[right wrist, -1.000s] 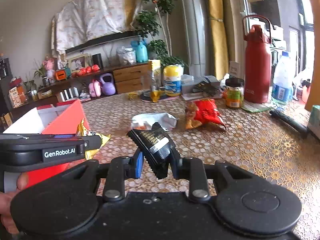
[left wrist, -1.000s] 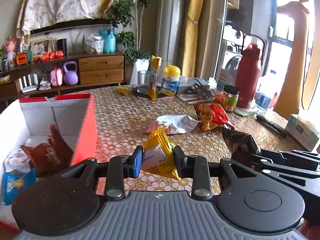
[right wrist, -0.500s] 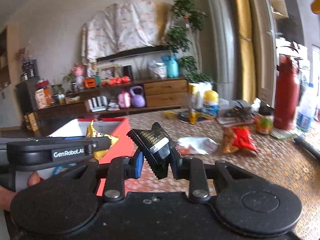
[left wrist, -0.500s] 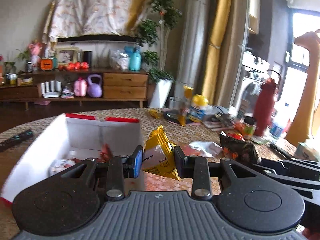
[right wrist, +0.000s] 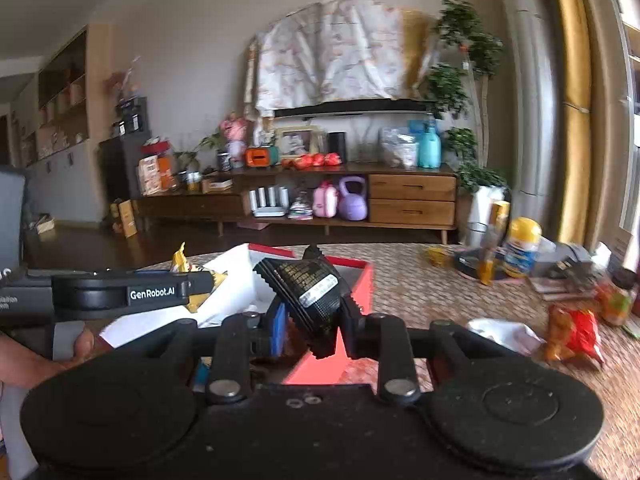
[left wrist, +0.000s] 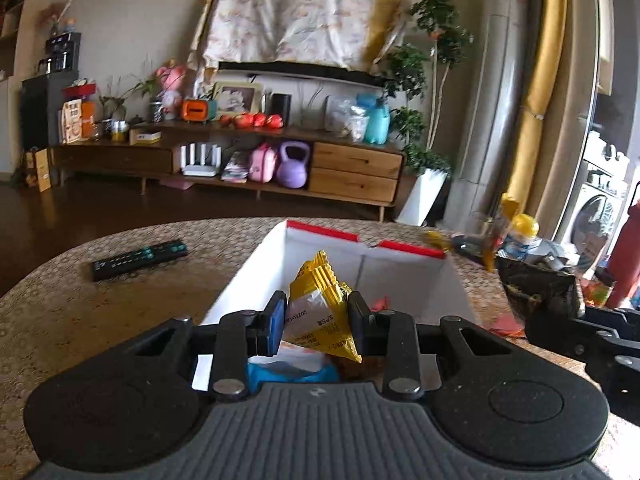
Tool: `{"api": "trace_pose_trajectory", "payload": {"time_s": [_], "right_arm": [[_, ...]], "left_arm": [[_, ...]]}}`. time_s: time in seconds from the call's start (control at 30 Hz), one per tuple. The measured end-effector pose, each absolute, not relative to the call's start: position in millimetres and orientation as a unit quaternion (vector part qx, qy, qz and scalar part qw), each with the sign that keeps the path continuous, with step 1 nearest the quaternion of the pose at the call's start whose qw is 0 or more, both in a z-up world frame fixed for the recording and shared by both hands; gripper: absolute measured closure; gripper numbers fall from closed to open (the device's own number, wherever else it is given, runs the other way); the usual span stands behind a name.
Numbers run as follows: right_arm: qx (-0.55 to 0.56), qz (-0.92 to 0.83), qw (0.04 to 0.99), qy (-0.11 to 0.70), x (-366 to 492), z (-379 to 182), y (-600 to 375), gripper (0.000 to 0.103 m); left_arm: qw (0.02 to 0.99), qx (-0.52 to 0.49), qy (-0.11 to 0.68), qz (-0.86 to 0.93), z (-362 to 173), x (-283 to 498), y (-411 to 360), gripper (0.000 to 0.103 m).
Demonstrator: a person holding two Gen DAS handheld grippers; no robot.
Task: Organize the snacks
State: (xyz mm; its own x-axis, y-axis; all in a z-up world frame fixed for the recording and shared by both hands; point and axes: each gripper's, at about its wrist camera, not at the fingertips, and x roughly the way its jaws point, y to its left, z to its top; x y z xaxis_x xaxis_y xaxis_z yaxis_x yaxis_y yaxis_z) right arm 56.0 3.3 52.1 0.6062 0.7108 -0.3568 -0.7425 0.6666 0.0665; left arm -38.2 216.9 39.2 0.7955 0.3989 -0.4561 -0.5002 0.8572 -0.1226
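2 crinkly foil packets are being pinched: left gripper [left wrist: 317, 322] squeezing a yellow packet [left wrist: 320, 304] at centre frame, right gripper [right wrist: 312, 320] squeezing a black packet [right wrist: 310, 294].

Round table [left wrist: 80, 320] w/ gold-patterned cloth carries a red-and-white box [left wrist: 400, 276], black remote [left wrist: 140, 258] at left, plus red snack bag [right wrist: 576, 332] & white wrapper [right wrist: 504, 330] at right.

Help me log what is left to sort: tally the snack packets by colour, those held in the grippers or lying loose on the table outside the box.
Yellow: 1, yellow packet in the left gripper
Black: 1, black packet in the right gripper
Red: 1, red packet on the table
White: 1, white packet on the table
Total: 4
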Motion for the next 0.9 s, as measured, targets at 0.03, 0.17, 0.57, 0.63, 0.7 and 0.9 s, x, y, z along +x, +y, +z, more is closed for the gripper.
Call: {"api": "trace_pose_trajectory", "payload": {"time_s": [0.03, 0.17, 0.57, 0.63, 0.7, 0.9], "right_arm": [[-0.048, 0.411, 0.892, 0.181, 57, 52, 11, 0.077], [-0.063, 0.43, 0.879, 0.199, 57, 49, 36, 0.077], [-0.158, 0.429, 0.848, 0.268, 60, 12, 95, 0.077], [-0.166, 0.428, 0.846, 0.27, 59, 9, 100, 0.077], [-0.175, 0.427, 0.843, 0.277, 60, 6, 106, 0.077], [-0.2, 0.419, 0.836, 0.291, 64, -6, 113, 0.076]], "left_arm": [[0.939, -0.121, 0.215, 0.241, 37, -38, 219, 0.07], [0.933, -0.124, 0.232, 0.244, 27, -38, 228, 0.07], [0.918, -0.121, 0.29, 0.24, -6, -22, 240, 0.07], [0.917, -0.118, 0.297, 0.239, -10, -20, 241, 0.07], [0.915, -0.116, 0.304, 0.238, -13, -17, 242, 0.07], [0.912, -0.108, 0.314, 0.24, -18, -13, 242, 0.07]]}}
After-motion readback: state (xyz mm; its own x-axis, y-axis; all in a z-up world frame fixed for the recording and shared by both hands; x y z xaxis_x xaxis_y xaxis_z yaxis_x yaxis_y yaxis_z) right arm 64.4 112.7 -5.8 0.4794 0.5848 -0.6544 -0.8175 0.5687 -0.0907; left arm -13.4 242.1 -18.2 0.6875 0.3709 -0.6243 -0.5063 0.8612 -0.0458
